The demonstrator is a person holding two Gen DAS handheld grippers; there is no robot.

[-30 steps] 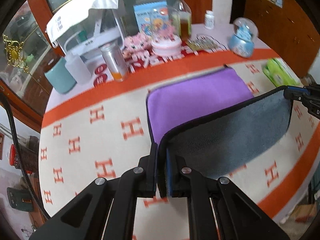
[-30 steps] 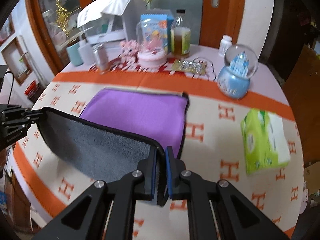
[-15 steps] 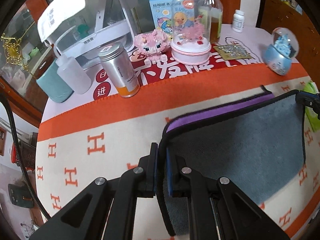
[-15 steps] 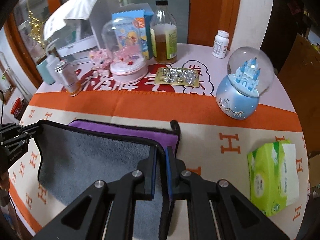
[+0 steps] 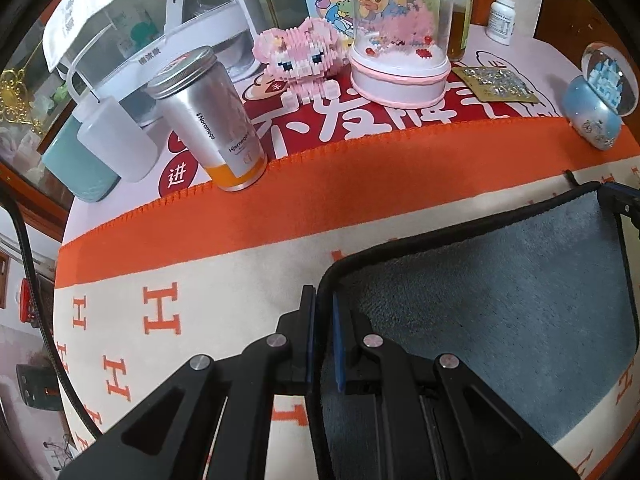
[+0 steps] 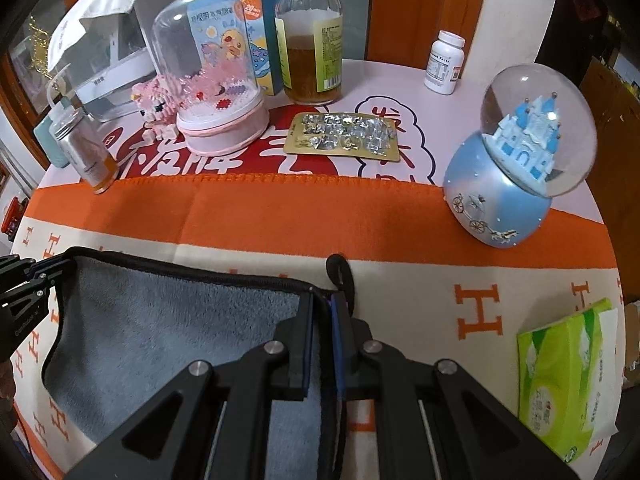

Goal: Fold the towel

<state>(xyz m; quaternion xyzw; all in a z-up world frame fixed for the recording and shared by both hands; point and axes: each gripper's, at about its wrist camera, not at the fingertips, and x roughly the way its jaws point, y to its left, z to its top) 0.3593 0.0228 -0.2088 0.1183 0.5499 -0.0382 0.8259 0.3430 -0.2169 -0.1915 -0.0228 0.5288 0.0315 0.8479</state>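
Note:
The towel (image 5: 480, 300) is grey on its upper face with a black hem; its purple side is hidden underneath. It lies folded over on the orange-and-cream table cloth (image 5: 200, 280). My left gripper (image 5: 322, 300) is shut on the towel's left far corner. My right gripper (image 6: 322, 304) is shut on the right far corner of the towel (image 6: 180, 320). The towel's black hanging loop (image 6: 340, 272) sticks out just beyond the right gripper. Each gripper shows at the edge of the other's view: the right one (image 5: 624, 204), the left one (image 6: 28, 280).
Beyond the orange border stand a silver can (image 5: 208, 120), a squeeze bottle (image 5: 116, 140), a pink brick pig (image 5: 300, 56), a domed pink ornament (image 5: 400, 40), a glass bottle (image 6: 312, 32), a blister pack (image 6: 344, 136), a pill bottle (image 6: 444, 64) and a snow globe (image 6: 520, 152). A green tissue pack (image 6: 560, 380) lies at right.
Both grippers carried the lifted towel edge forward and down over the purple half. The purple face is now covered and the grey side lies on top.

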